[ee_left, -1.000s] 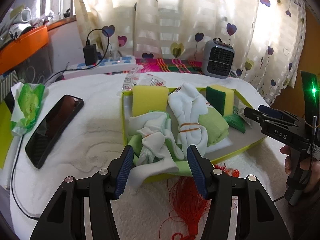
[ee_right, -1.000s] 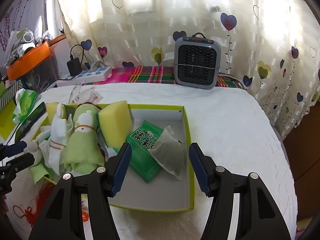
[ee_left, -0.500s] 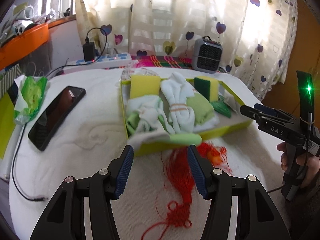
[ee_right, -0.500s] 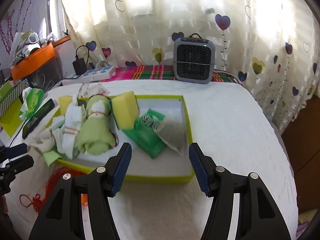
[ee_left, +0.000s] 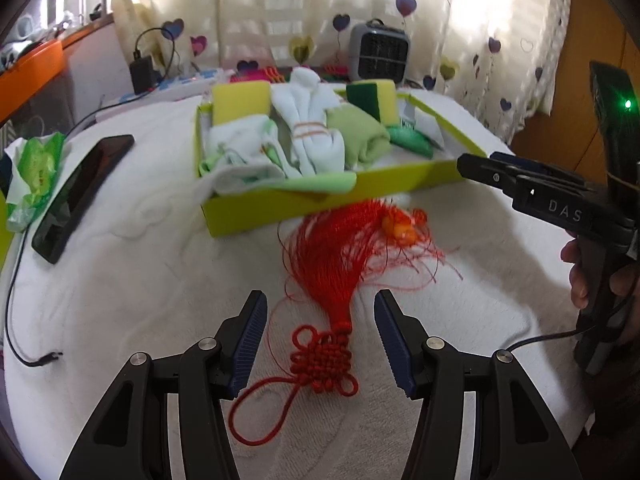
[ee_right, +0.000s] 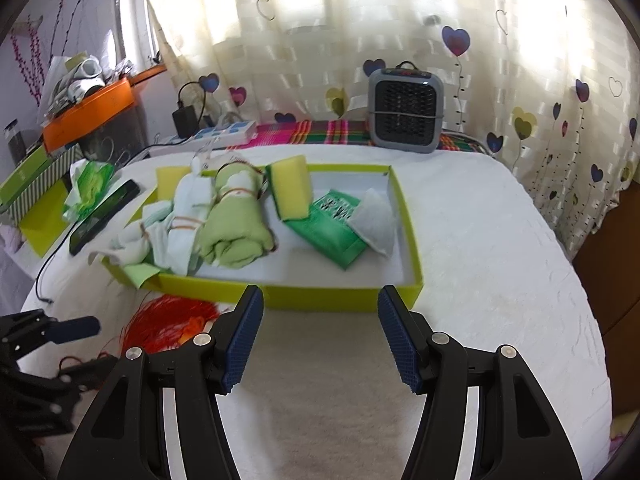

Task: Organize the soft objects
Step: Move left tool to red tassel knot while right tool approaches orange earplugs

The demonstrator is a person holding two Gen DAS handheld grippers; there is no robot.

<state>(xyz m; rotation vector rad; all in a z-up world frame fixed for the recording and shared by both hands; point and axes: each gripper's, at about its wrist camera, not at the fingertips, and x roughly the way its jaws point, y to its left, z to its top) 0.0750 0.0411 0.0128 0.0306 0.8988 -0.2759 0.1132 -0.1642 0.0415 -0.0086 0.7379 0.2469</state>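
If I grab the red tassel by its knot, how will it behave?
The red tassel likely hangs limp: its loose threads fan out on the white cover. Probably light. Stray strands may snag the box edge they touch. The left gripper already straddles the knot.

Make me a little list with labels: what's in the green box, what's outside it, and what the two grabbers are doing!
box: lime-green tray on the white bed cover
inside box: rolled white socks, green cloth roll, yellow sponges, green packet
outside box: red tassel in front of it, phone to its left
left gripper: open, empty, above the tassel's knot
right gripper: open, empty, in front of the tray
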